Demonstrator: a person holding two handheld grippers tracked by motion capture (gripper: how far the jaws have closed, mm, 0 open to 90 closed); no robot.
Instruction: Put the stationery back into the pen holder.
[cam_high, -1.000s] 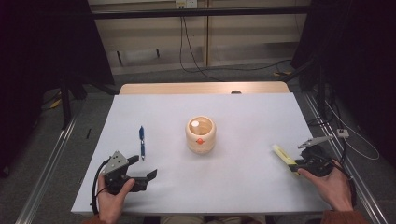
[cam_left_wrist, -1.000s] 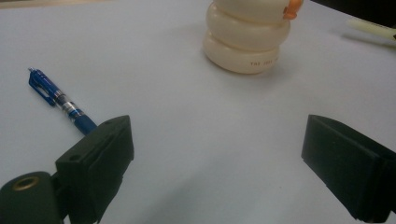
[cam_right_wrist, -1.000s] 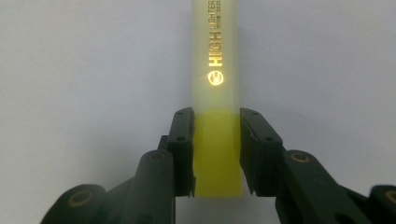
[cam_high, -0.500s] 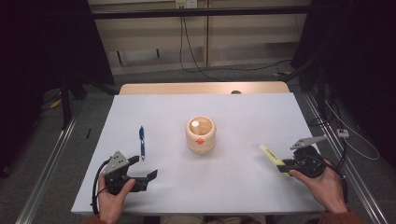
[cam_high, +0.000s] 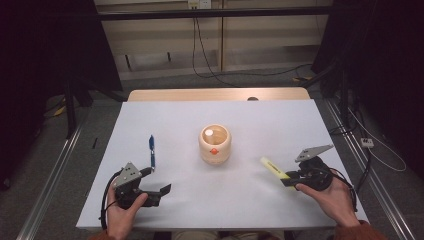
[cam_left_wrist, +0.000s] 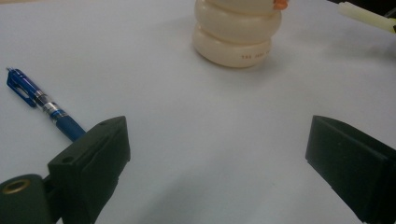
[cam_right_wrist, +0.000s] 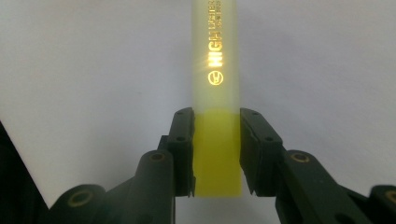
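Yellow highlighter (cam_right_wrist: 216, 84) is clamped between the right gripper's (cam_right_wrist: 217, 154) jaws at its lower, solid-yellow end; the paler end sticks out ahead, printed side up. In the high view it sits above the white table (cam_high: 250, 200), right of the wooden pot (cam_high: 215, 144) and well apart from it, tip aimed roughly that way.

Judgement: step in hand is carrying the highlighter to the pot and dropping it in. To do it well:
- grip is near one end, so the long free end can swing; move level, no jerks
- tilt upright before reaching the rim, not over it
- line the tip up over the opening, lower, then release
- pot looks light; a rim knock could tip it

Left gripper (cam_left_wrist: 219, 154) rests with jaws wide apart, nothing between them. Blue pen (cam_left_wrist: 44, 105) lies just beside its left jaw, not touching as far as I can tell.
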